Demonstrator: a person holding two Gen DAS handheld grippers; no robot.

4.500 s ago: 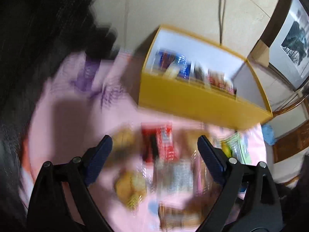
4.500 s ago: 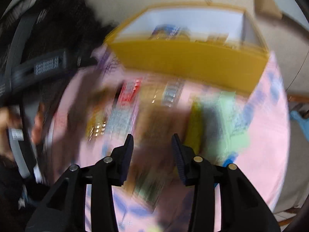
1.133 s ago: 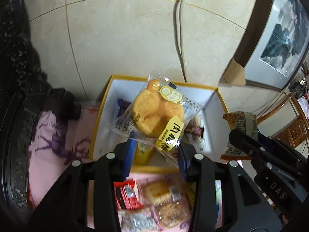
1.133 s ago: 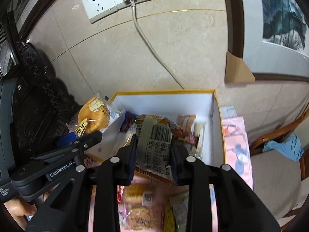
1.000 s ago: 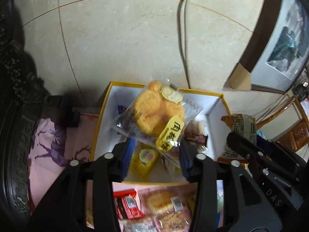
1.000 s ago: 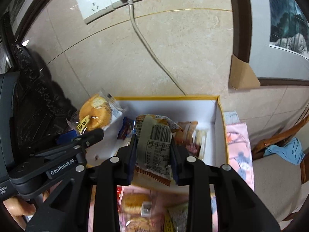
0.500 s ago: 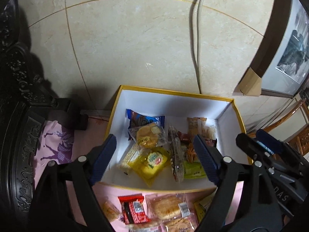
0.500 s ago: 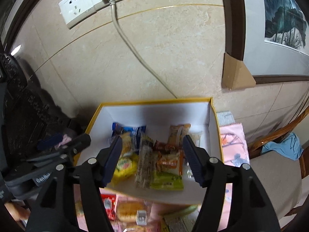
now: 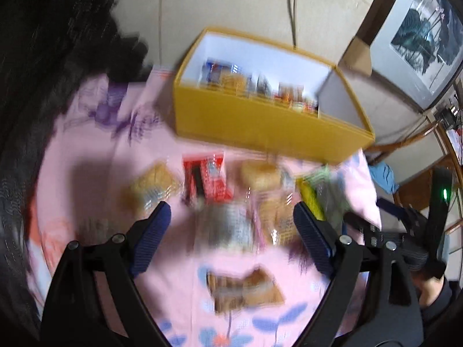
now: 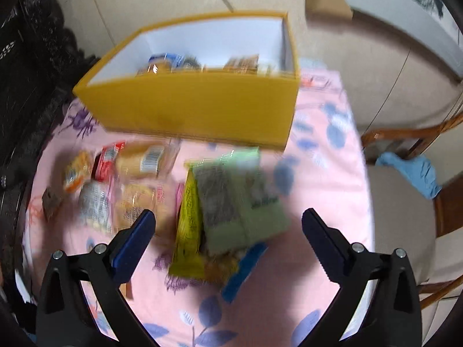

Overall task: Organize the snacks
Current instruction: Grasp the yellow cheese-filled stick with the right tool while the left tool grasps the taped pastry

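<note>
A yellow box [image 9: 260, 124] with white inner walls stands at the back of the pink cloth, with several snack packets in it; it also shows in the right wrist view [image 10: 196, 107]. Loose snacks lie in front of it, blurred: a red packet [image 9: 205, 182], a bun packet [image 9: 260, 173], a brown packet [image 9: 246, 292]. My left gripper [image 9: 231, 228] is open and empty above them. My right gripper [image 10: 228, 240] is open and empty above a green packet [image 10: 246, 199] and a yellow packet [image 10: 188, 231].
A pink flowered cloth [image 10: 327, 173] covers the round table. A dark carved chair [image 10: 26, 57] stands at the left. A wooden chair with a blue cloth [image 10: 413, 176] stands at the right. A tiled wall is behind the box.
Both grippers let their packets go into the box, opened, and have pulled back and down over the loose snacks on the cloth. The views are now blurred by motion.
</note>
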